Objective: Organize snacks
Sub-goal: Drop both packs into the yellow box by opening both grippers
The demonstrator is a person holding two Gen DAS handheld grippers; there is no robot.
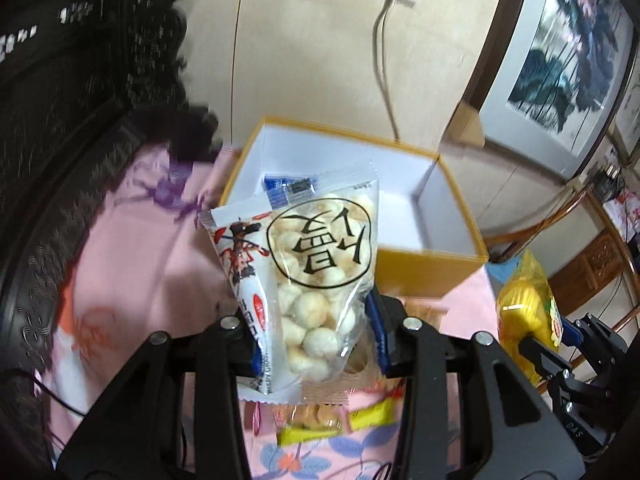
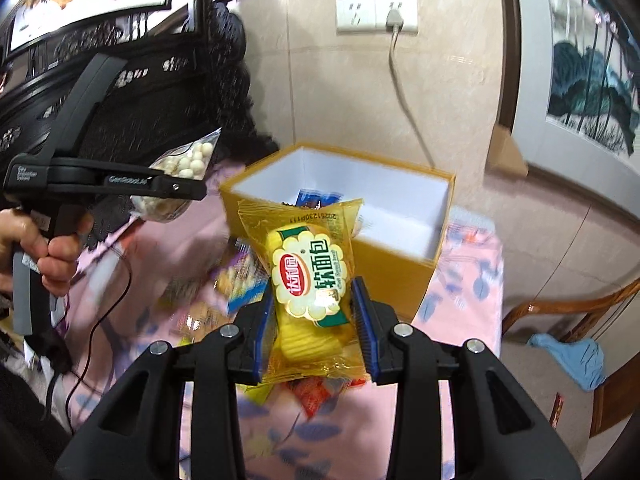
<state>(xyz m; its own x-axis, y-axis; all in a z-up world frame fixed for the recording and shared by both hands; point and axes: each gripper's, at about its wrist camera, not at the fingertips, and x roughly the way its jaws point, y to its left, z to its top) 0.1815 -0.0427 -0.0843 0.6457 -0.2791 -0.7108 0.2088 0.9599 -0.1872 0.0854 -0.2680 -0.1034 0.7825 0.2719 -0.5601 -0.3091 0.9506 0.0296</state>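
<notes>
With the clear pouch of white balls [image 1: 316,280] pinched in the left gripper [image 1: 316,344] and the yellow soft-bread packet [image 2: 310,280] clamped in the right gripper [image 2: 312,332] (both jaws narrow, on slippery film), either could be dropped short of the yellow box [image 2: 400,264].

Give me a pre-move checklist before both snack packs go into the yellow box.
1. Left claw grips the bag of white puffed balls between its pads: ok.
2. Right claw grips the yellow soft-bread pack: ok.
3. Yellow box stands open, no lid in the way: ok.
4. Room inside the box: only a blue packet shows near the back wall, the white floor is mostly bare: ok.
5. Both packs lifted off the loose snacks on the pink cloth: ok.
6. Gap between the two claws for a joint drop: cannot tell.
</notes>
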